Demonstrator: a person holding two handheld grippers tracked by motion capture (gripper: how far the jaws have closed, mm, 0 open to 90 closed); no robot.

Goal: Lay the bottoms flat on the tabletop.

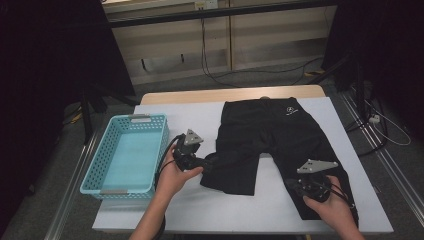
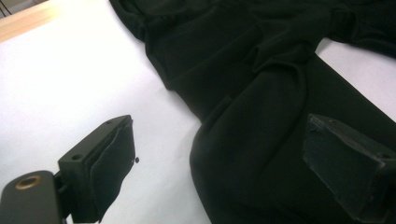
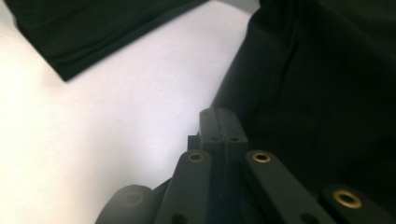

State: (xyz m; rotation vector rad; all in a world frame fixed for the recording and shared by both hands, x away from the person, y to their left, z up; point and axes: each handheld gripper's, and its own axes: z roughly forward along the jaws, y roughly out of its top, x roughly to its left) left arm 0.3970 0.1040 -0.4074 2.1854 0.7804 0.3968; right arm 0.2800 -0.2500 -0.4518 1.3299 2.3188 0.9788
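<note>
High view: black shorts [image 1: 272,140] lie flat on the desk [image 1: 200,117]. Left tongs [image 1: 207,162] are spread at the hem of one leg — cloth lies between the jaws, ungripped. Right tongs [image 1: 295,184] are pressed together over the other leg's edge, pinching nothing visible. Blue basket [image 1: 100,170] sits beyond the left tongs.

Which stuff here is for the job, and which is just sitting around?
For the job:
black shorts
left gripper, jaws open at one leg's edge
right gripper, jaws shut at the other leg; a grip on cloth is unclear

Just lying about:
turquoise basket, empty
cables on the floor
</note>
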